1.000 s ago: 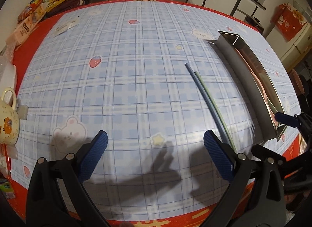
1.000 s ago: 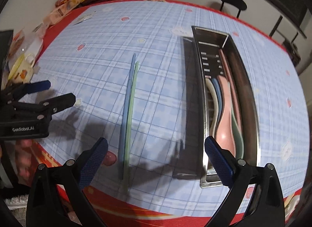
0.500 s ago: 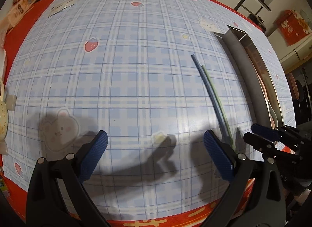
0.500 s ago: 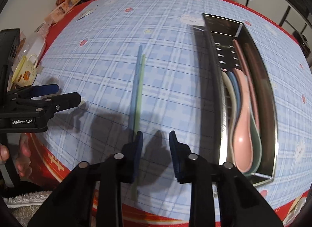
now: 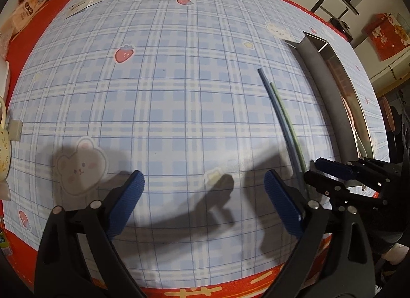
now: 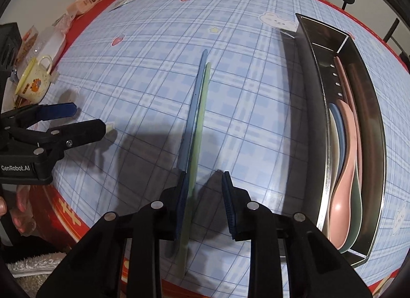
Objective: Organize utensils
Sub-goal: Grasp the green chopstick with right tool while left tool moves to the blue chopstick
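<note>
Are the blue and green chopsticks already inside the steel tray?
No: in the right wrist view the blue chopstick and green chopstick lie side by side on the tablecloth, left of the steel tray.

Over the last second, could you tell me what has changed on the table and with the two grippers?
The right gripper narrowed its wide jaws and came down over the near ends of the blue chopstick and green chopstick; a gap remains, so nothing is gripped. The left gripper has just closed slightly, empty. Chopsticks, metal tray and its spoons stayed put.
</note>
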`<state>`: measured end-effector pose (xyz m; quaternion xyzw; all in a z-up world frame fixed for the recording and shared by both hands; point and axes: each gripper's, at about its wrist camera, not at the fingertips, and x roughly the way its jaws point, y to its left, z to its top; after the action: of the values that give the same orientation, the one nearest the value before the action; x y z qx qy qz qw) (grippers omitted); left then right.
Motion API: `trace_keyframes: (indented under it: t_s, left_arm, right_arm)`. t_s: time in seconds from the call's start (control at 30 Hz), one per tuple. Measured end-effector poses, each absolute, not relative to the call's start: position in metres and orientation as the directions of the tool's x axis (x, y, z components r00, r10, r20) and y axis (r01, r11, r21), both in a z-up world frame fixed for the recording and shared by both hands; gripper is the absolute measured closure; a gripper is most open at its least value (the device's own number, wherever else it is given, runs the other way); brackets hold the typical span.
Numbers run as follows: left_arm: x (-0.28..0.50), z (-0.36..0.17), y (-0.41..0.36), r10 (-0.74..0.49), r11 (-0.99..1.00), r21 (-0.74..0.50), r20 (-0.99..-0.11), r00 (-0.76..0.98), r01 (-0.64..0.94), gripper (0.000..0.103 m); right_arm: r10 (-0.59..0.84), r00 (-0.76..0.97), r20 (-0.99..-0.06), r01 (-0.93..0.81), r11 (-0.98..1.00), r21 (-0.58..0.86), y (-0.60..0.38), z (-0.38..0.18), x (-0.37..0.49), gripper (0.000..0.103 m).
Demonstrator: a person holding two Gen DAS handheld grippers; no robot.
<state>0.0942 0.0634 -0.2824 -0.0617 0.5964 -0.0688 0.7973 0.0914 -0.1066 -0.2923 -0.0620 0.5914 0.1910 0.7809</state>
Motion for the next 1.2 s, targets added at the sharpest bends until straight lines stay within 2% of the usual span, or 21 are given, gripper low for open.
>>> trace_keyframes:
  t_s: [0.23, 0.5, 0.6, 0.67, 0.93, 1.2]
  left_arm:
    - [0.098, -0.284, 0.054, -0.18, 0.984, -0.173, -0.946, 0.269, 0.051, 0.022]
    - [0.1, -0.287, 0.041, -0.183, 0.983, -0.17, -0.951, 0.249, 0.075, 0.032]
    - [0.098, -0.287, 0.034, -0.204, 0.978, -0.186, -0.949, 0.239, 0.094, 0.04]
    - [0.097, -0.288, 0.03, -0.22, 0.974, -0.201, -0.948, 0.23, 0.103, 0.051]
    - [0.104, -0.287, 0.001, -0.276, 0.956, -0.244, -0.936, 0.221, 0.161, 0.053]
    - [0.123, -0.292, -0.032, -0.238, 0.959, -0.189, -0.943, 0.234, 0.213, 0.054]
  right_arm:
    - [0.209, 0.235, -0.949, -0.35, 0.929, 0.118, -0.112, -0.293, 0.086, 0.076]
    - [0.229, 0.218, -0.949, -0.354, 0.924, 0.142, -0.121, -0.292, 0.069, 0.084]
    - [0.224, 0.222, -0.949, -0.35, 0.927, 0.137, -0.124, -0.293, 0.064, 0.095]
    - [0.226, 0.221, -0.949, -0.338, 0.93, 0.143, -0.128, -0.294, 0.061, 0.096]
    - [0.241, 0.223, -0.945, -0.281, 0.944, 0.174, -0.145, -0.294, 0.046, 0.096]
    - [0.249, 0.236, -0.939, -0.263, 0.947, 0.185, -0.155, -0.295, 0.034, 0.096]
